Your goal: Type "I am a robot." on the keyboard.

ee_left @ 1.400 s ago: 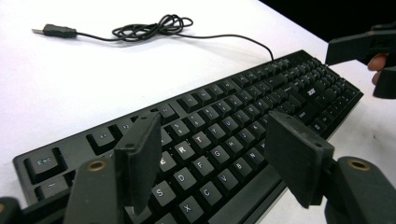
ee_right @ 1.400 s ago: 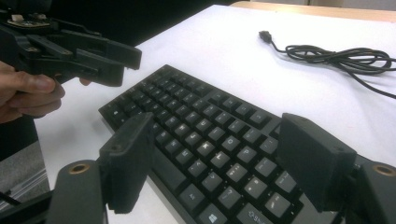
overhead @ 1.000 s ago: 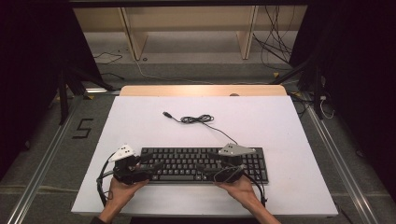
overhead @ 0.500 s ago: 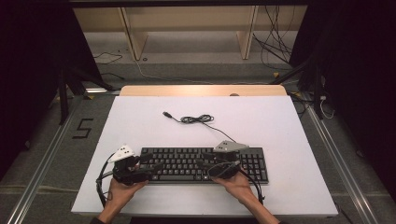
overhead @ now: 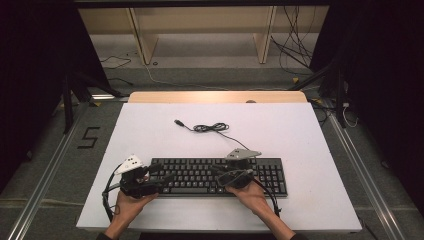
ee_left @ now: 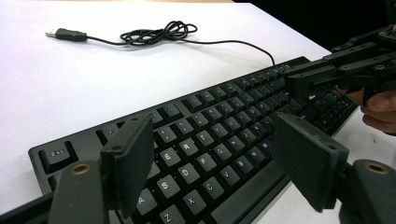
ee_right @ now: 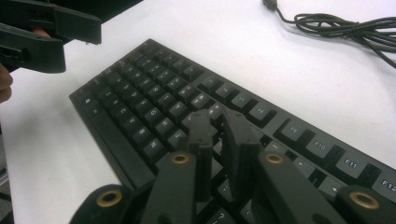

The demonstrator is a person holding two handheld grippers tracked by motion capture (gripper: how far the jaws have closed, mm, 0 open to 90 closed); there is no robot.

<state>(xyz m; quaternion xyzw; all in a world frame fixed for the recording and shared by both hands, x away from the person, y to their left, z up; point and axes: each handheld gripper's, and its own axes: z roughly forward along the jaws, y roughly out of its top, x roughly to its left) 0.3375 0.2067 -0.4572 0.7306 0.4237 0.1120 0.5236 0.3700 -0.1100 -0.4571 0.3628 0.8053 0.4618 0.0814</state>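
White counter carries a black keyboard along its near edge. At the keyboard's left end the left claw hovers, jaws spread wide with nothing between them. Over the middle keys the right claw has just been closing, jaws nearly together, empty. The keyboard's cable lies coiled farther back.
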